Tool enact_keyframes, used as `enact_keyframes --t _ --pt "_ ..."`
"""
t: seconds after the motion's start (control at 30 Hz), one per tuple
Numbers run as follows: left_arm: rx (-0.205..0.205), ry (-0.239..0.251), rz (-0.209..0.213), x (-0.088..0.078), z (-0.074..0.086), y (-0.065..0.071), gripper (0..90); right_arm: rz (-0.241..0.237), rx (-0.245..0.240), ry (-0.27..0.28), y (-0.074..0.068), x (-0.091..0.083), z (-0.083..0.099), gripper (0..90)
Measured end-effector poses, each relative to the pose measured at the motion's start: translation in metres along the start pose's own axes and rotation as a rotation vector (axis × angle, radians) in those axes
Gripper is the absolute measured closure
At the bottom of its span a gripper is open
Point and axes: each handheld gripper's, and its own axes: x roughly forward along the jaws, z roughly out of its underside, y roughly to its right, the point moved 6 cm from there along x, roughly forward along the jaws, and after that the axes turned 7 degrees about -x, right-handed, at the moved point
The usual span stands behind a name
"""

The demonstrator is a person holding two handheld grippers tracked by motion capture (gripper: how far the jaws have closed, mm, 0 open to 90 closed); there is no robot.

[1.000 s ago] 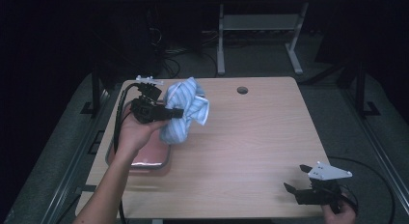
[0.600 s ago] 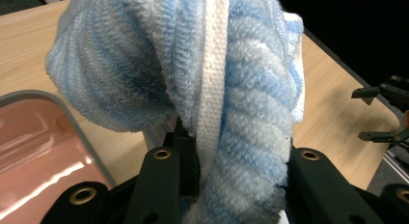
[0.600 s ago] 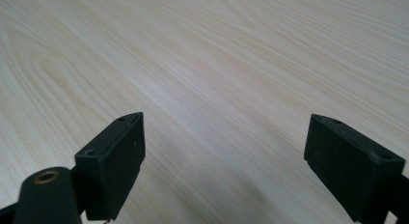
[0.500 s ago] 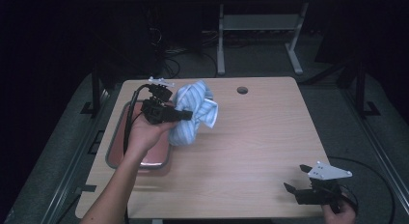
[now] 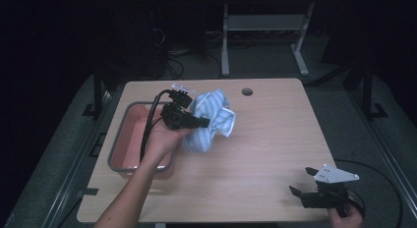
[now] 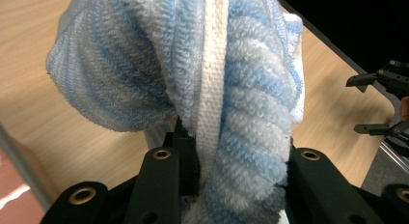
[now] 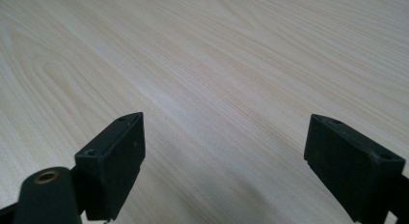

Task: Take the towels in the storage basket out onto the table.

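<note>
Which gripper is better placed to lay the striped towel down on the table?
Left. The left gripper is shut on the towel above the table; the right gripper, open, rests at the near right corner.

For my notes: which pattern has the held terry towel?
Blue and white stripes on the terry towel, best in the left gripper view.

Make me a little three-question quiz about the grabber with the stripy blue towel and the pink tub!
1. True or false: the left gripper is shut on the towel.
2. Where is the pink tub? A) near the table's left edge B) at its far right corner C) on the floor
3. Fill in: the right gripper's jaws stand ____, with bare wood between them.

Key: 1 true; 2 A; 3 open.
</note>
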Motion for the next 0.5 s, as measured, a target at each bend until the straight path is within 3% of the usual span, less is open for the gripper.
enact_keyframes --t 0.5 --pt "0.001 -0.039 0.017 0.033 0.005 0.007 67.2 -0.001 -0.002 0.0 0.0 0.0 0.0 13.8"
